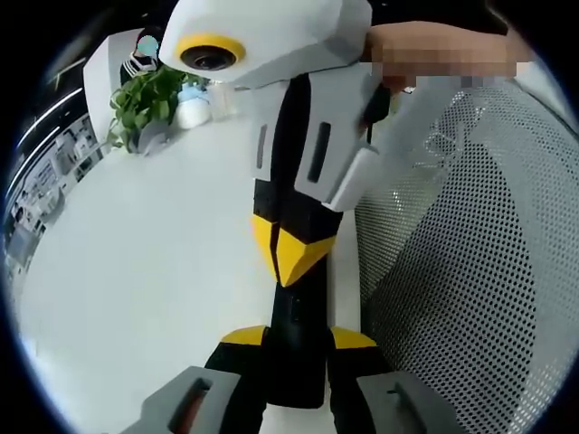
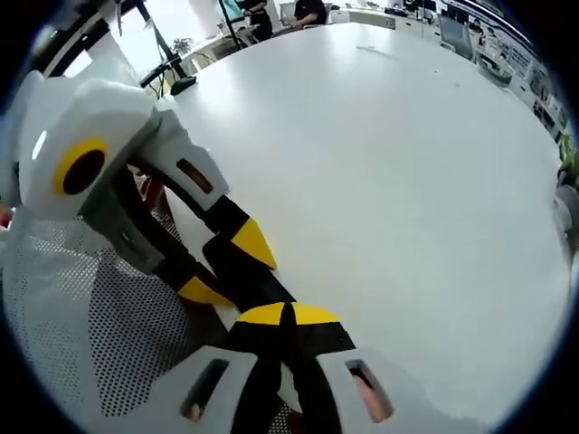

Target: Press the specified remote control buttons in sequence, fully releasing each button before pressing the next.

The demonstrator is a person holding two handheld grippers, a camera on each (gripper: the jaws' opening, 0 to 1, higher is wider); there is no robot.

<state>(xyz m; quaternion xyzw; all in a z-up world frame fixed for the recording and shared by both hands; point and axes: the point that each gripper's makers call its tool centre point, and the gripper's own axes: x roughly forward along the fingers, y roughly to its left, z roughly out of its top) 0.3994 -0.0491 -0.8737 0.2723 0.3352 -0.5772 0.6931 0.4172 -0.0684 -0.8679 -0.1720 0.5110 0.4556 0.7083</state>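
Note:
A slim black remote (image 1: pixel 295 348) stands between my left gripper's yellow-tipped jaws, and the left gripper (image 1: pixel 298 338) is shut on it. My right gripper (image 1: pixel 289 258) comes down from above with its yellow tips closed together, and they rest on the remote's upper face. In the right gripper view, my right gripper (image 2: pixel 289 315) is shut with its tips against the remote (image 2: pixel 261 287). There the left gripper (image 2: pixel 228 268) reaches in from the left and clamps the remote's sides. The buttons are hidden under the jaws.
A wide white table (image 1: pixel 136 262) (image 2: pixel 407 181) lies under both grippers. A white mesh chair back (image 1: pixel 470 262) (image 2: pixel 86 325) stands close by at the table's edge. A green potted plant (image 1: pixel 145 99) sits at the table's far end. Monitors and people are far behind.

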